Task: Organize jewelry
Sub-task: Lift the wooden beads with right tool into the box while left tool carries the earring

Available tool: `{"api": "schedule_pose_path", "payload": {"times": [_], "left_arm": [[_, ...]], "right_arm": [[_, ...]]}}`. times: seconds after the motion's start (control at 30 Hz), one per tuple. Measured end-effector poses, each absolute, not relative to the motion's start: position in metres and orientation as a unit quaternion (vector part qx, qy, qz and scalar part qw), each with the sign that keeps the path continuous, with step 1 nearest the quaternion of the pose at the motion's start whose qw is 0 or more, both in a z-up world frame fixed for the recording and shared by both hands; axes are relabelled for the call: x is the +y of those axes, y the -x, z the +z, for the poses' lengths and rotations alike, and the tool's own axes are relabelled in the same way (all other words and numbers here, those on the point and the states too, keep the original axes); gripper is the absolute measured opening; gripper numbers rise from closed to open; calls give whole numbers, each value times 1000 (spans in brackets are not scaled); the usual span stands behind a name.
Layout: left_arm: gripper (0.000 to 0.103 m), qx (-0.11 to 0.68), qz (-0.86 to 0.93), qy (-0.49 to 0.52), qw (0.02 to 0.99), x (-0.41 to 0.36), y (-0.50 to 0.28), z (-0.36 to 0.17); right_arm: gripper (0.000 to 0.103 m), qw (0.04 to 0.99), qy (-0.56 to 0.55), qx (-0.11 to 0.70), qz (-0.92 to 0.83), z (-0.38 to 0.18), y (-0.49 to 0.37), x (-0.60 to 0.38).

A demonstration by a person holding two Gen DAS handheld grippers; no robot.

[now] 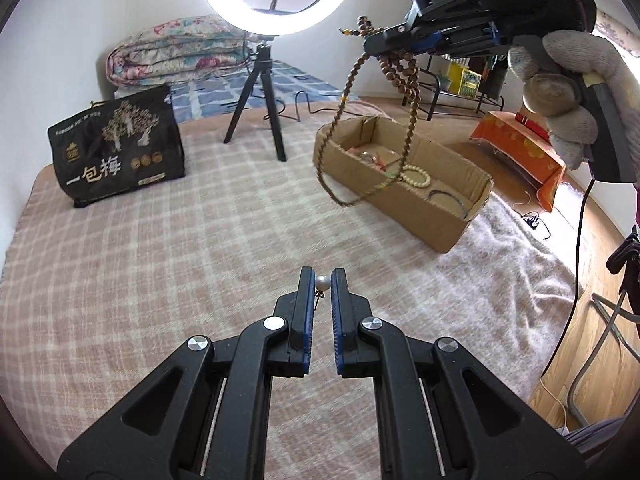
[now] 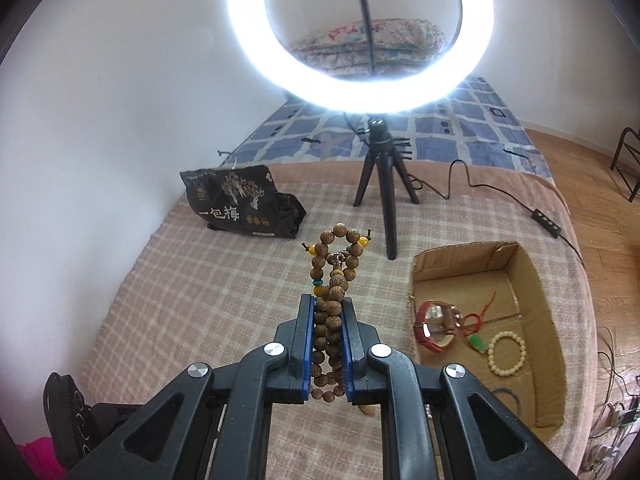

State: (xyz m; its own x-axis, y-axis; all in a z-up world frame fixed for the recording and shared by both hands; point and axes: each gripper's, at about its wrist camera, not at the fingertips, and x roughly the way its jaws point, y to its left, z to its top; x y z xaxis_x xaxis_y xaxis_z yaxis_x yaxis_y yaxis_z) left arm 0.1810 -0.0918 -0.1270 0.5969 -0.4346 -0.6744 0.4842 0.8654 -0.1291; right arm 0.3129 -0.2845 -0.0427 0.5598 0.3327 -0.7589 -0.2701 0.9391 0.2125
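Wooden brown bead strand [image 2: 330, 320] is pinched between the right tongs [image 2: 329, 304], loops bunched above the tips and one long loop [image 1: 340, 136] hanging over the open cardboard box [image 1: 452, 220]. Box sits on the pink checked bed blanket [image 1: 160, 264]; inside it: a cream bead bracelet [image 2: 506, 354], a red-strap watch [image 2: 434, 326] and a green pendant on red cord [image 2: 476, 340]. Left tongs [image 1: 321, 280] are pinching a small white pearl earring [image 1: 322, 282] above the blanket, near the box.
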Motion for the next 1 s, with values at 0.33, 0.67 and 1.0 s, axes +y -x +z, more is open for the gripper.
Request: {"api": "schedule_pose_path", "payload": {"times": [0.33,0.67,1.0], "left_arm": [[6,351,-275,-43,894,-123,-189,-106],[6,346,-299,-58,887,-167,-203,-99],[6,350,-324,-67,877,-215,-218,-102]], "right_arm": [[9,899,-52,409,150,-12,-312,-329],[4,907,-50,397,131,-9,-315,-360],[4,905,-61,406,113,-29,-328,-396]]}}
